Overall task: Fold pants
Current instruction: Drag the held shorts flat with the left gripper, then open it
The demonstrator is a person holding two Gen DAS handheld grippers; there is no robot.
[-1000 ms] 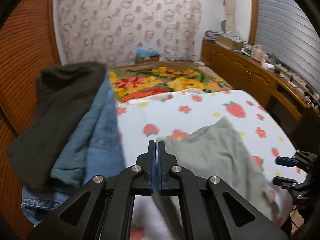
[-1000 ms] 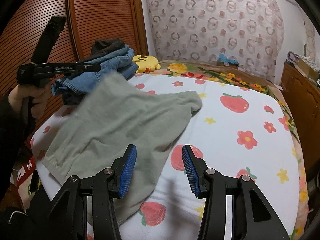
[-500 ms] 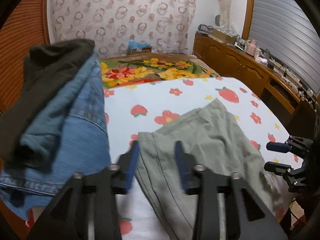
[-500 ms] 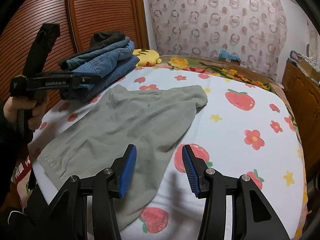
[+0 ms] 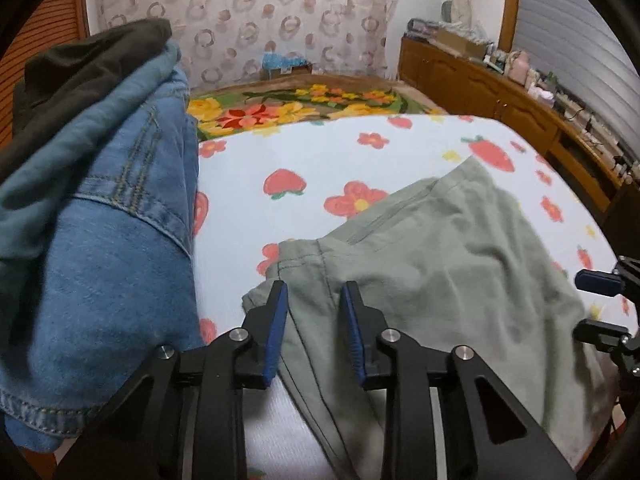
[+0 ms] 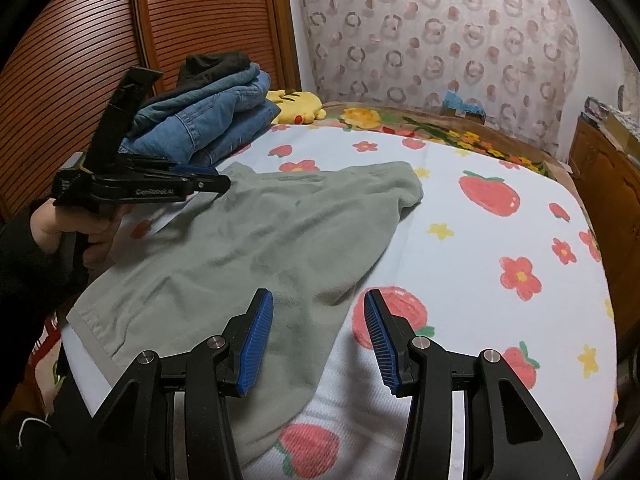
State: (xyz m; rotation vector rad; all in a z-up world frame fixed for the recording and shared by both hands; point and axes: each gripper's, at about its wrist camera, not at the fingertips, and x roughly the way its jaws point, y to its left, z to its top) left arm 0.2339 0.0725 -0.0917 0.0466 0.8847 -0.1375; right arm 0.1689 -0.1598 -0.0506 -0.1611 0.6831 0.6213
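— Grey-green cotton, those pants (image 6: 256,236): soft, a little rumpled, spread flat on the strawberry-and-flower bedspread (image 6: 500,216), with a stitched hem and a long seam showing just ahead of the left claw (image 5: 314,306).

— Where do they lie to the right claw (image 6: 318,326)?

— Ahead of it and off to its left; one edge of the cloth runs under its left finger, while the right finger hangs over bare bedspread. Its jaws stand half apart, nothing between the pads.

— And the left one?

— Narrowly parted, and it has just been closing a little after springing apart; the hem lies below the gap, yet the pads do not press it.

— What does each camera give you alone?

— The right one shows the hand (image 6: 80,232) gripping the left claw's handle, plus a yellow plush toy (image 6: 298,104) beyond the stack of jeans (image 6: 208,120). The left one shows the wooden sideboard (image 5: 500,92) far off to its right.

— Anything different from a second ago?

— The pants hung lifted and blurred then; now they rest flat. The left claw was pinched shut and higher.
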